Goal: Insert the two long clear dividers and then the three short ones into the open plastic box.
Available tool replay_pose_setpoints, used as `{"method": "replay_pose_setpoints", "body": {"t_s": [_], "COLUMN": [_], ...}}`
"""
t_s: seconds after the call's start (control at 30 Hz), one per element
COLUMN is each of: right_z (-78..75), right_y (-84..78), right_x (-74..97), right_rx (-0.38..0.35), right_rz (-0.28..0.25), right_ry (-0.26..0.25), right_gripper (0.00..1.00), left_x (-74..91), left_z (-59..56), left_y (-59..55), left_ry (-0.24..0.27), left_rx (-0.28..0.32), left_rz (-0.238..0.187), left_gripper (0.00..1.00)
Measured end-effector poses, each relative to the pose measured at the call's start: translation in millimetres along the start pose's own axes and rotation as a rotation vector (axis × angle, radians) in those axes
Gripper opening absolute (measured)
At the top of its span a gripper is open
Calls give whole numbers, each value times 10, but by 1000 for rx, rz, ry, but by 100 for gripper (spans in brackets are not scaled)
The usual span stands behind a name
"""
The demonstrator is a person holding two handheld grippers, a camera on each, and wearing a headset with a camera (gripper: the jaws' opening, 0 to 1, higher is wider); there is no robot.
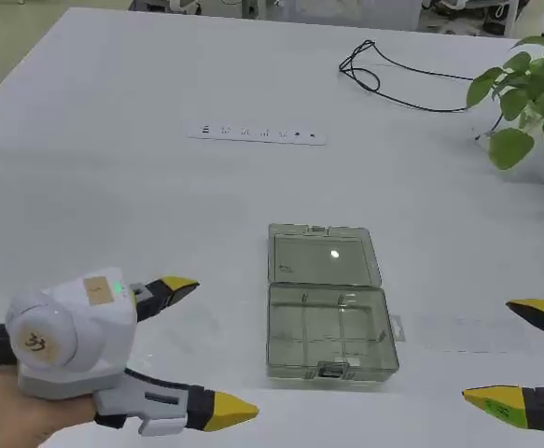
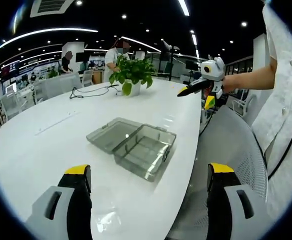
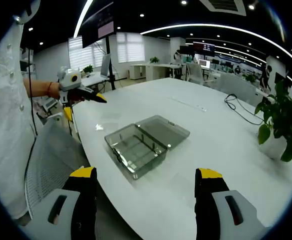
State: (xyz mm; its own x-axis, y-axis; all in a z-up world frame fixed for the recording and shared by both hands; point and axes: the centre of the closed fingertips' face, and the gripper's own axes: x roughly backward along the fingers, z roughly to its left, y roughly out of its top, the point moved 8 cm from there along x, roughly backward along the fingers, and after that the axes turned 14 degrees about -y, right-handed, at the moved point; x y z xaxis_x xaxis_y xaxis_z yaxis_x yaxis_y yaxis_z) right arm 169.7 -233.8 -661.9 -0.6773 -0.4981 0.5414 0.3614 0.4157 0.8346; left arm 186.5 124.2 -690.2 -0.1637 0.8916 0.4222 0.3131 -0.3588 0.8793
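The open plastic box [image 1: 331, 371] sits near the near edge of the white table [image 1: 113, 168], about midway along it, its lid laid flat on the far side. The left gripper [image 1: 220, 345] and the right gripper [image 1: 491, 351] hover on either side of it, both with jaws spread and holding nothing. This looks like the fetching step. A faint clear patch [image 1: 458, 331] just right of the box may be dividers; I cannot tell. Lines inside the box could be slots or dividers already seated. The next move calls for finding a long divider, pinching its thin edge squarely, and standing it upright over its slots.
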Motion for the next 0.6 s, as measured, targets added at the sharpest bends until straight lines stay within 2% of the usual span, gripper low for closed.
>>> {"method": "replay_pose_setpoints", "body": {"t_s": [0.6], "right_z": [-3], "right_y": [14], "right_x": [11], "right_rx": [-1], "right_rz": [-4], "right_ry": [-5], "right_gripper": [81], "left_x": [-21], "left_z": [-32], "left_y": [18], "left_ry": [8], "left_rx": [15], "left_rz": [3], "left_gripper": [93]}}
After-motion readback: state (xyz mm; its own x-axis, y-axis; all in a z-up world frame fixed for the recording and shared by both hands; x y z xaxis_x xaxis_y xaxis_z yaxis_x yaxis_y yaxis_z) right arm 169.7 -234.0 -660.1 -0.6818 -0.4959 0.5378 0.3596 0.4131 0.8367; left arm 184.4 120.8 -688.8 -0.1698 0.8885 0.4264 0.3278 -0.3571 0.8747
